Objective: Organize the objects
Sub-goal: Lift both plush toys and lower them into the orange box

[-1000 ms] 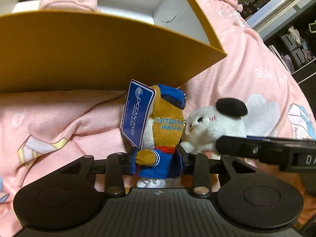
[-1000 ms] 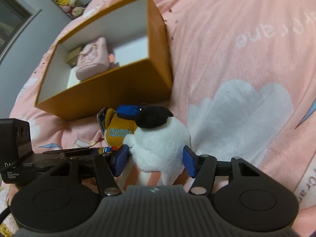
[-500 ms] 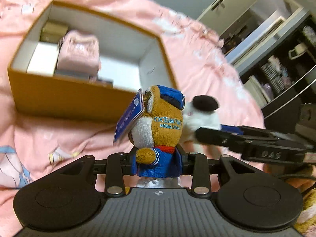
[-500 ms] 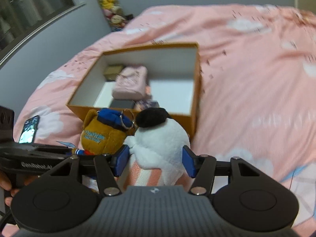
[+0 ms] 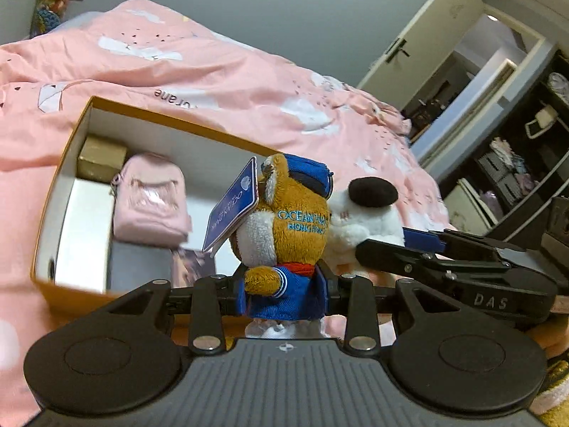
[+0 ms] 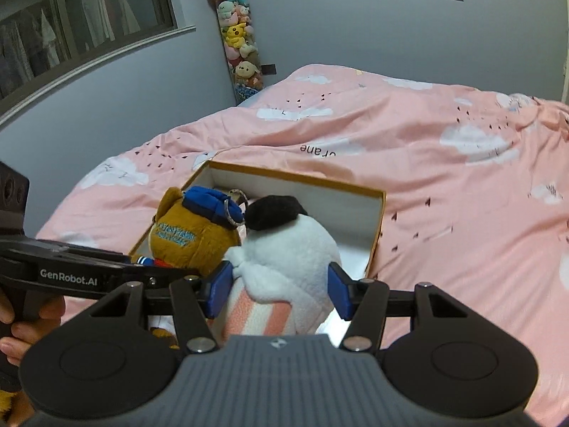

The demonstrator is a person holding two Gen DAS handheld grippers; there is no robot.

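2 tools each clamp a plush: left tool (image 5: 282,297) the brown bear (image 5: 284,227), right tool (image 6: 279,290) the white plush (image 6: 284,252). Carry both over the orange box (image 5: 46,213), release into bare floor space.

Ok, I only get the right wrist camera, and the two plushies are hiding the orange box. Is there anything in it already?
Observer: Yes. The left wrist view shows a small pink fabric backpack lying inside the orange cardboard box.
Operator: Anything else in there?
Observer: A little olive-gold carton sits in the far corner, right beside the backpack.
Operator: Does the teddy have a tag?
Observer: Yes, a blue card tag hangs by the head of the brown plush bear in blue sailor clothes.
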